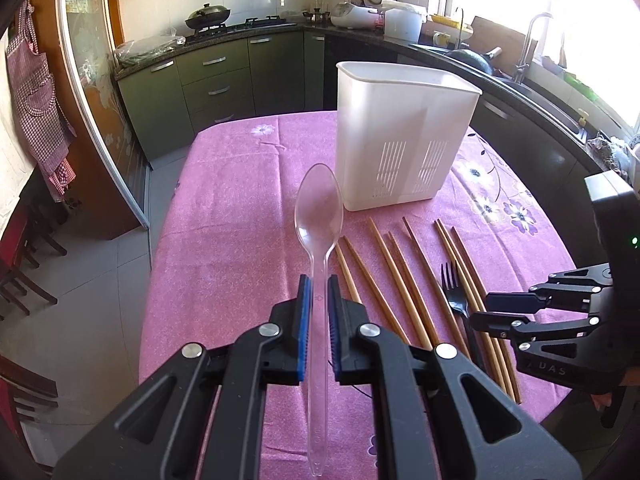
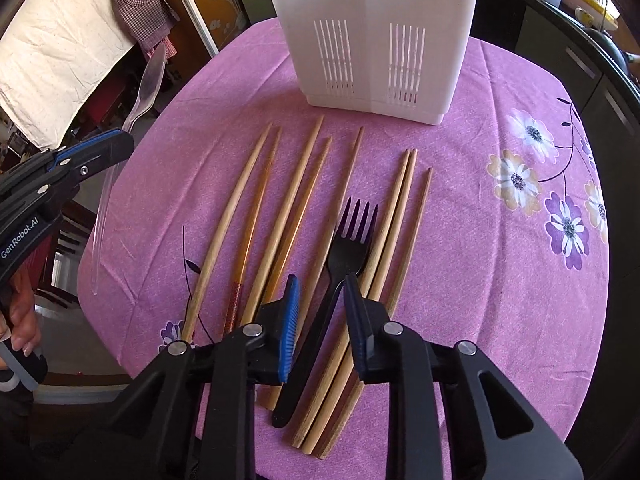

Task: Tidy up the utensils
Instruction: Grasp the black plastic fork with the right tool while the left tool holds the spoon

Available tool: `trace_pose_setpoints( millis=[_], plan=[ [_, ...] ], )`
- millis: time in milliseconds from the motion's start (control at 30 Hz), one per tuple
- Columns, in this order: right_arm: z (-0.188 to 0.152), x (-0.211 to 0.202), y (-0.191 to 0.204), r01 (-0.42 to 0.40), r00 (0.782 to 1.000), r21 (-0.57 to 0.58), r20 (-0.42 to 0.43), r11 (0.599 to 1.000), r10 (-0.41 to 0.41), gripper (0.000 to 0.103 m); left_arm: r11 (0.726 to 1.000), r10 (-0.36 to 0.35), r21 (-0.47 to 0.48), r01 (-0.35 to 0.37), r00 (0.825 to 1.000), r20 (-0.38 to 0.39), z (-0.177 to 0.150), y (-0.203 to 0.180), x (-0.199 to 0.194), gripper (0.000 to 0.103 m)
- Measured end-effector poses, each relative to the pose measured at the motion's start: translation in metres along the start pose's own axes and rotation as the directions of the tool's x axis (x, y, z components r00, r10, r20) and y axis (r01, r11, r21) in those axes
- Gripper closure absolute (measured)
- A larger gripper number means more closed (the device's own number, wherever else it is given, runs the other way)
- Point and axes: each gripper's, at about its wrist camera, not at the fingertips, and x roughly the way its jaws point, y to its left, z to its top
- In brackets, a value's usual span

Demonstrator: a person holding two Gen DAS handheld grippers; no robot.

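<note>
My left gripper (image 1: 319, 282) is shut on a clear plastic spoon (image 1: 319, 216) and holds it above the pink tablecloth, bowl pointing at the white utensil holder (image 1: 404, 136). The spoon also shows in the right wrist view (image 2: 146, 88). My right gripper (image 2: 320, 284) is open, its fingers either side of the handle of a black plastic fork (image 2: 344, 252) that lies on the cloth. Several wooden chopsticks (image 2: 256, 216) lie side by side around the fork, in front of the utensil holder (image 2: 372, 28). The right gripper shows at the right of the left wrist view (image 1: 480, 310).
The table (image 1: 224, 200) wears a pink flowered cloth (image 2: 520, 184). Dark green kitchen cabinets (image 1: 216, 76), a stove with a wok (image 1: 208, 16) and a sink counter (image 1: 532, 88) ring the far side. Chairs (image 1: 20, 264) stand at the left.
</note>
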Motion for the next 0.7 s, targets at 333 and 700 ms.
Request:
trace_pose_setpoints(
  millis=[333,700],
  plan=[
    [-0.004,0.023,-0.001,0.048,0.997,0.016,-0.053,0.999,-0.047,0.092,0.999,-0.028,0.021,0.027,0.999,0.024,-0.002,-0.003,-0.006,0.094],
    [0.014,0.053,0.004,0.083,0.994,0.033,-0.071,0.996,-0.08,0.09,0.998,-0.037,0.043,0.035,0.998,0.046,-0.002,-0.009,-0.012,0.094]
  ],
)
